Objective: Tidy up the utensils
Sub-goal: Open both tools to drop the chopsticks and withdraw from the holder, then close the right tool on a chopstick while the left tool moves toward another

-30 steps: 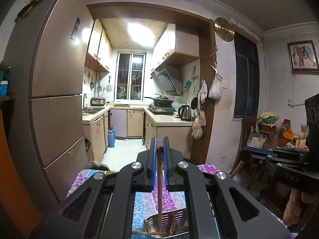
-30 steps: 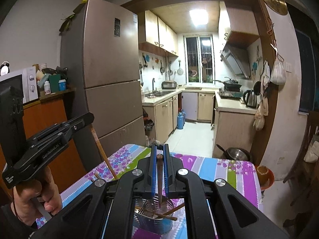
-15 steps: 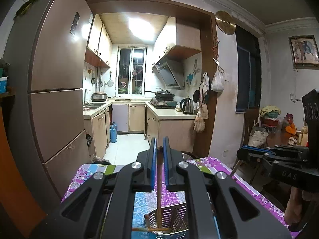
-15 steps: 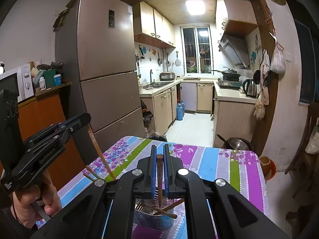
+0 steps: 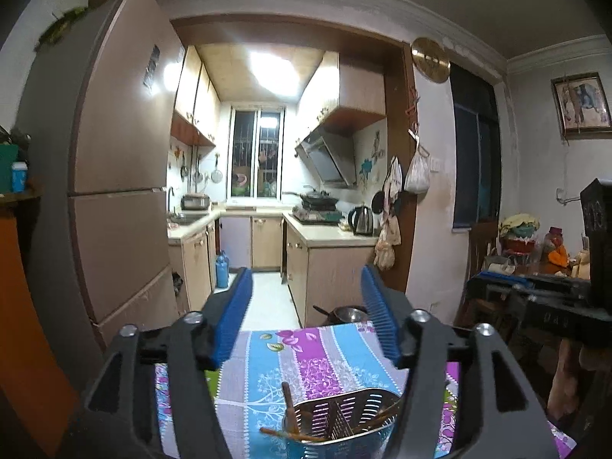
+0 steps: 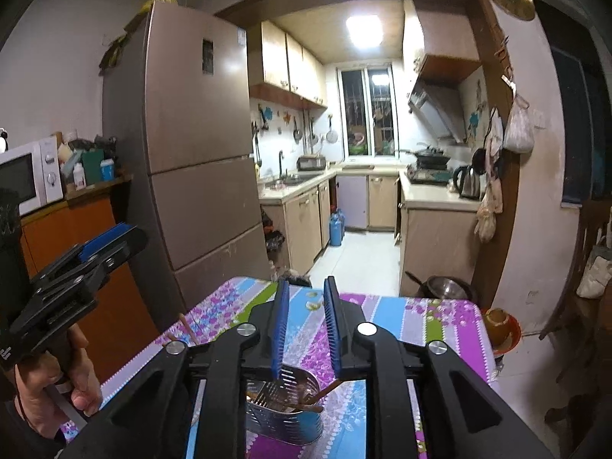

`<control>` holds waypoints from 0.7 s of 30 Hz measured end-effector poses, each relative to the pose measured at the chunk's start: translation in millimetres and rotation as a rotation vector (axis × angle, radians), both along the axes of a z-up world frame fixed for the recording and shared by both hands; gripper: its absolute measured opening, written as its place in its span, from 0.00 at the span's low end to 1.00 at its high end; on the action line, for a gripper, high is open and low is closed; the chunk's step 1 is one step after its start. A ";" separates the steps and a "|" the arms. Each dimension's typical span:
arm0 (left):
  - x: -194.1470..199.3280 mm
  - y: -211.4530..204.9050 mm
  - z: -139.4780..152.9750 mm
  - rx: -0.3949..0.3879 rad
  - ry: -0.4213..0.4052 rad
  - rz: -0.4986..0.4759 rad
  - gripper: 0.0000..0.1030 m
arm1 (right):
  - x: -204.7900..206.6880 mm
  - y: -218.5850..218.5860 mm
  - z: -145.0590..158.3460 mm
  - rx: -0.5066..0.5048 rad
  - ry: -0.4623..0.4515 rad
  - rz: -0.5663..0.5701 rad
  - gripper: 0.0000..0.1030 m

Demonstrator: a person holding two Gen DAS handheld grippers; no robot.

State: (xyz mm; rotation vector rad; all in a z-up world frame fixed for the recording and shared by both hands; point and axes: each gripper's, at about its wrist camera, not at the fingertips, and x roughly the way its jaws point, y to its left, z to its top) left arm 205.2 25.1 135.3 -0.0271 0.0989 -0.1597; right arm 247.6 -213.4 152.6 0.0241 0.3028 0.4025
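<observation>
While both grippers hang over the table, neither holds anything. Left gripper [image 5: 306, 313]: blue-padded fingers [image 5: 235, 315] spread wide, kitchen floor and tablecloth showing between them. Right gripper [image 6: 305, 327]: jaws parted, a narrower gap than the left, nothing between the pads.

Metal utensil holder [image 5: 344, 419], perforated, with inner dividers, stands on the floral striped tablecloth [image 5: 306, 352]. Left wrist view: holder at 6 o'clock, below the spread fingers. One brown chopstick [image 5: 288, 407] stands nearly upright in its left compartment, top end above the rim. Another chopstick [image 5: 290, 435] lies roughly flat across the front rim, sticking out toward 9 o'clock.

Right wrist view: same holder [image 6: 283, 409] at 6 o'clock, directly under the fingertips. Several chopsticks [image 6: 302, 405] inside, crossed; one leans out over the rim toward 3 o'clock. Which compartment each sits in cannot be told from here.

Two loose chopsticks [image 6: 187, 331] show at 8 o'clock on the table's left side, partly hidden behind the gripper body.

Left gripper also seen in the right wrist view at 9 o'clock [image 6: 103, 246], held by a hand [image 6: 53, 390] on its grip. Right gripper body at 3 o'clock in the left wrist view [image 5: 497, 279].
</observation>
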 end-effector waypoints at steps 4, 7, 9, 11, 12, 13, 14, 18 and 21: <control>-59.5 11.2 3.2 0.018 -0.058 -0.019 0.69 | -69.5 -16.9 21.0 -0.016 -0.121 0.001 0.34; -112.9 22.9 -12.7 0.041 -0.075 -0.022 0.76 | -138.1 -29.9 14.2 -0.028 -0.215 0.013 0.47; -146.4 28.3 -35.9 0.054 -0.062 -0.025 0.76 | -184.4 -37.9 -8.7 -0.010 -0.252 0.009 0.55; -174.0 29.4 -67.8 0.081 -0.036 -0.024 0.76 | -212.1 -39.9 -36.3 0.012 -0.234 0.018 0.56; -187.8 30.3 -90.5 0.091 -0.011 -0.016 0.76 | -229.1 -38.6 -60.5 0.025 -0.217 0.018 0.56; -196.2 31.0 -109.3 0.101 0.019 -0.011 0.76 | -239.8 -36.0 -81.4 0.034 -0.192 0.023 0.56; -206.2 32.3 -135.5 0.114 0.061 0.016 0.76 | -247.6 -30.2 -103.4 0.035 -0.159 0.028 0.54; -222.9 46.8 -202.0 0.052 0.210 0.041 0.71 | -265.3 6.2 -199.2 0.036 0.022 0.074 0.38; -236.1 45.2 -236.7 0.066 0.270 0.041 0.60 | -270.1 34.2 -238.9 0.008 0.096 0.114 0.29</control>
